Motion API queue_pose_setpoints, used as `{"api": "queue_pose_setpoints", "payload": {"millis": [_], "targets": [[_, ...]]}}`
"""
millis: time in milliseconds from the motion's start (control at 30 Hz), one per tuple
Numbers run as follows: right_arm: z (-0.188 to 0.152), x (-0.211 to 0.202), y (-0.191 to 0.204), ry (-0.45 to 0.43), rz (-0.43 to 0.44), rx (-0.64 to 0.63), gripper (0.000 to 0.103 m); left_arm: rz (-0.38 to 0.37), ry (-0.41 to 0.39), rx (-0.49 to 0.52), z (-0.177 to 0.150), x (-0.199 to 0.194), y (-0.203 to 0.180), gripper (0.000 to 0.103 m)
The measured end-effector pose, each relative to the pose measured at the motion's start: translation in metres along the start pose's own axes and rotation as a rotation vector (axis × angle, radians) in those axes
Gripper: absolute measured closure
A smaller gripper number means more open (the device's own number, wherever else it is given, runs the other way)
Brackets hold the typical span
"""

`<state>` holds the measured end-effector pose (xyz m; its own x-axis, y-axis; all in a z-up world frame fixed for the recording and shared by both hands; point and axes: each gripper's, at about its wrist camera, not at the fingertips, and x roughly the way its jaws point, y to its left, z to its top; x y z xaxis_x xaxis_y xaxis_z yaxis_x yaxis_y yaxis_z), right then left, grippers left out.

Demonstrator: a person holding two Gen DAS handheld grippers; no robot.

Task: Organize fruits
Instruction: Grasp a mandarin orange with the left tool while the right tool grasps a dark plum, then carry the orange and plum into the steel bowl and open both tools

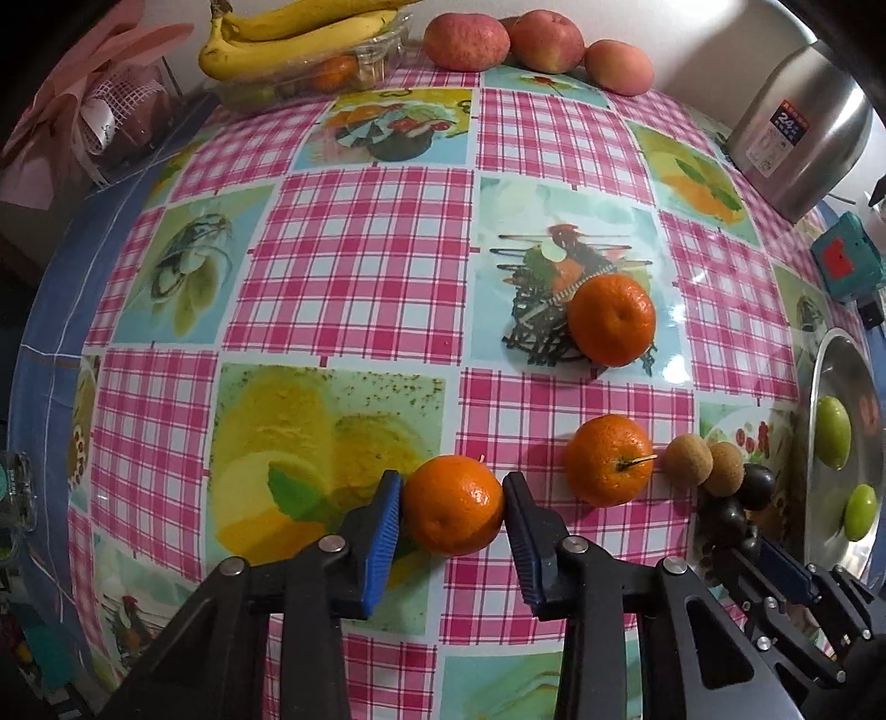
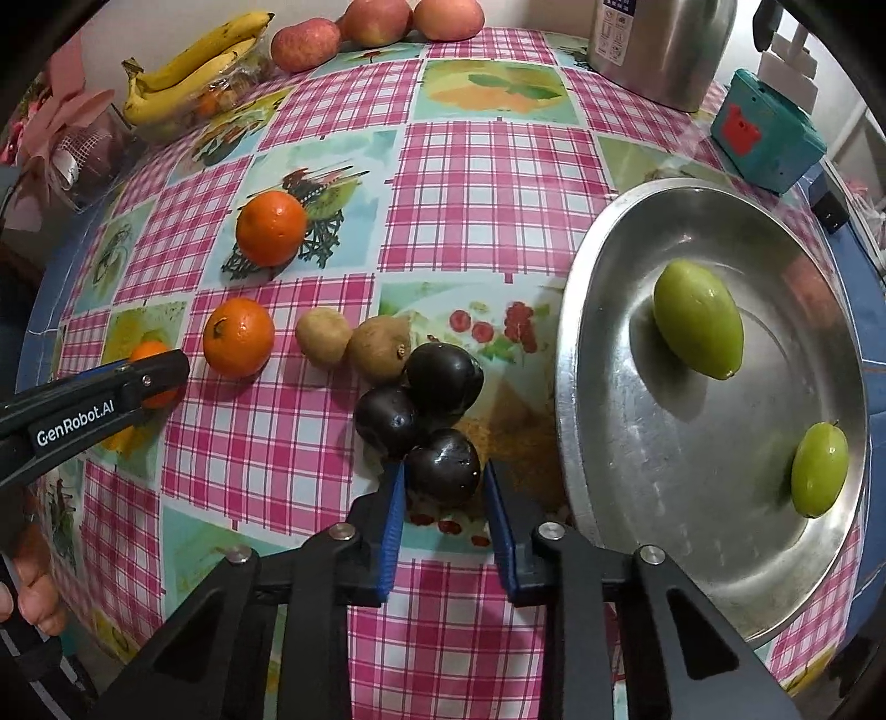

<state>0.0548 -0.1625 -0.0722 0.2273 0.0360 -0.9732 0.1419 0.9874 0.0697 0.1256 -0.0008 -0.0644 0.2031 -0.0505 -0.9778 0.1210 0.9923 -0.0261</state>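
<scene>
My left gripper (image 1: 451, 501) is shut on a mandarin (image 1: 452, 505) at table level; it also shows in the right wrist view (image 2: 152, 376). Two more mandarins (image 1: 609, 459) (image 1: 612, 319) lie beyond it. Two brown kiwis (image 2: 324, 337) (image 2: 379, 349) sit beside three dark plums. My right gripper (image 2: 443, 479) has its pads against the sides of the nearest plum (image 2: 443, 468), on the table. The other plums (image 2: 443, 382) (image 2: 386, 419) touch it. A steel plate (image 2: 609, 443) at the right holds two green fruits (image 2: 698, 318) (image 2: 819, 468).
At the table's far edge are bananas (image 2: 188, 66) on a plastic box, three apples (image 2: 304, 44), a steel kettle (image 2: 659, 50) and a teal box (image 2: 764, 135). A pink wrapped bundle (image 2: 66, 144) stands at far left. The checked tablecloth (image 2: 470, 183) covers the table.
</scene>
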Motion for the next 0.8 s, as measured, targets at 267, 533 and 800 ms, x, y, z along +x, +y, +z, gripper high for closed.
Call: {"api": "queue_pose_setpoints", "payload": {"millis": [267, 533, 800], "targets": [[-0.001, -0.01, 0.001, -0.013, 0.02, 0.015, 0.077, -0.012, -0.049, -0.037, 0.007, -0.021, 0.008, 0.064], [0.002, -0.041, 0.008, -0.093, 0.068, -0.003, 0.077, -0.022, -0.125, -0.076, 0.014, -0.051, 0.02, 0.064], [0.002, -0.064, 0.009, -0.165, 0.093, -0.009, 0.077, -0.016, -0.2, -0.08, 0.01, -0.074, 0.014, 0.064]]}}
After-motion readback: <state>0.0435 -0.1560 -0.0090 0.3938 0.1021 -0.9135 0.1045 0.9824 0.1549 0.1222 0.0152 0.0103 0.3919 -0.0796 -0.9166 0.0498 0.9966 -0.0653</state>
